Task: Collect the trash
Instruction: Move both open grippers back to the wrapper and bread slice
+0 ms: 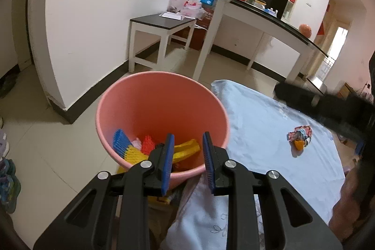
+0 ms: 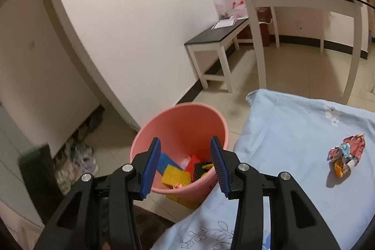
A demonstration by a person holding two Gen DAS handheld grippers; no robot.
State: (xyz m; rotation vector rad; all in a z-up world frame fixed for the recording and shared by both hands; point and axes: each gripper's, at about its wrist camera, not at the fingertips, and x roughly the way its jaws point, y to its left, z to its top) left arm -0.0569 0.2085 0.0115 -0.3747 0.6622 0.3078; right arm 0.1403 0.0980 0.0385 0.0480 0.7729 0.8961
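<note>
While both our left gripper (image 1: pixel 187 161) and right gripper (image 2: pixel 185 166) hang released and empty over the pink bin (image 1: pixel 161 95), the crumpled wrapper (image 2: pixel 346 154) lies on the bed (image 2: pixel 293 132); light, crinkly, probably slippery, so we'd pinch its bunched middle.

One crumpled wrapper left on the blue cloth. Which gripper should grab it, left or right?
Probably right. The crumpled wrapper lies on the blue cloth, to the right of the pink bin in both views. The right gripper is open and empty; the left gripper, also empty, sits over the bin.
</note>
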